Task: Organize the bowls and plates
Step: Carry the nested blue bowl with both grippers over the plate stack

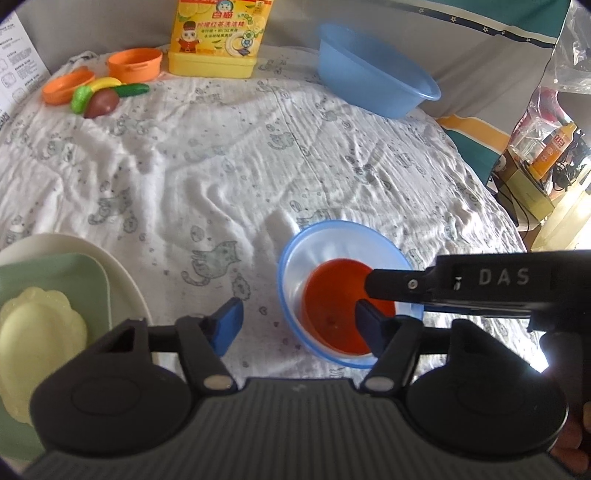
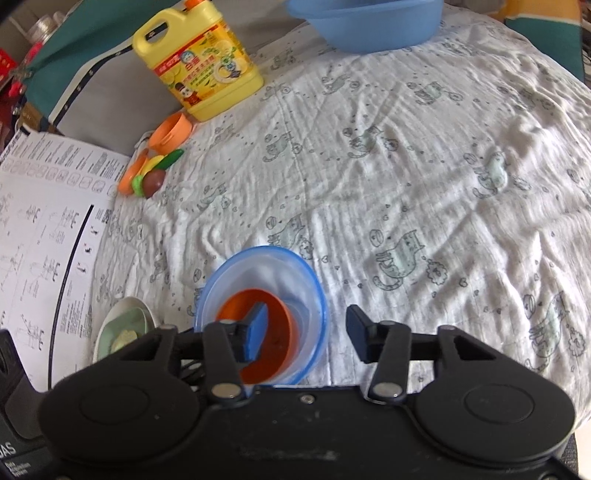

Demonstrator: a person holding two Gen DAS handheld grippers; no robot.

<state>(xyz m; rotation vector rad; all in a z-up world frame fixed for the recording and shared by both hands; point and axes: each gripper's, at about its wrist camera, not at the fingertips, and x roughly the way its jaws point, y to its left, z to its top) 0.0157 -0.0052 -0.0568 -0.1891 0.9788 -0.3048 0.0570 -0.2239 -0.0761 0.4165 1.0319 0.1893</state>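
Observation:
A translucent blue-rimmed bowl (image 1: 332,240) (image 2: 266,266) sits on the cat-print cloth with an orange bowl (image 1: 332,295) (image 2: 279,317) nested inside. My left gripper (image 1: 299,326) is open and straddles the bowl's left wall, one pad outside and one inside the orange bowl. My right gripper (image 2: 306,332) is open too and straddles the right wall, with its left pad inside the orange bowl. One right finger (image 1: 388,284) reaches in from the right in the left wrist view. A stack of a white plate (image 1: 122,266), a green plate (image 1: 88,273) and a pale yellow plate (image 1: 37,332) lies to the left.
At the back stand a yellow detergent jug (image 1: 218,33) (image 2: 199,62) and a blue basin (image 1: 373,77) (image 2: 365,22). Orange toy pots (image 1: 135,64) and toy vegetables (image 1: 99,98) lie back left. A printed sheet (image 2: 44,221) is on the left. The cloth drops off at the right.

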